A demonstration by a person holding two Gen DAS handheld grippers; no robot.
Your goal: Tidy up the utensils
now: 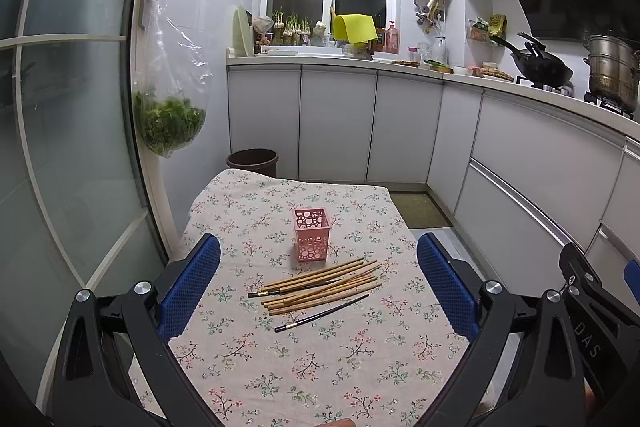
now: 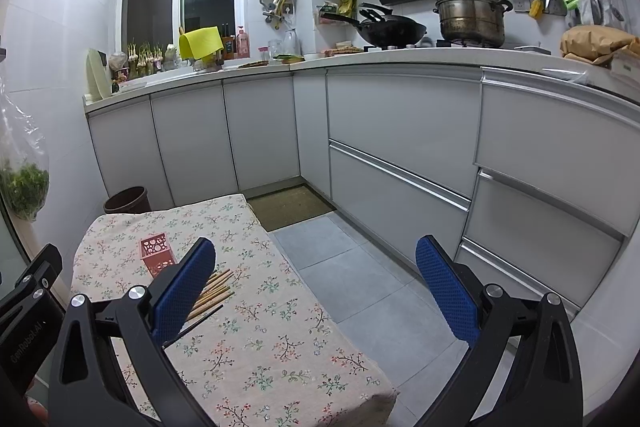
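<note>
One pink holder (image 1: 311, 235) is seen upright mid-table (image 1: 320, 367), w/ a loose pile of about ten wooden chopsticks (image 1: 324, 285) just in front and two dark ones (image 1: 322, 313) among them. Left gripper (image 1: 318, 291) is held wide open, empty, above the cloth; right gripper (image 2: 316, 291) likewise, past the table's right edge over floor tiles (image 2: 360, 267). In the right view, the pile is partly blocked by a blue pad (image 2: 182, 291); wok (image 2: 390, 29) & steamer pot (image 2: 470, 11) sit on the counter.

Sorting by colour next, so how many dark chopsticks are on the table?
2 visible. One dark chopstick lies alone nearest the camera; another sits within the light wooden chopsticks pile. More may be hidden underneath.
</note>
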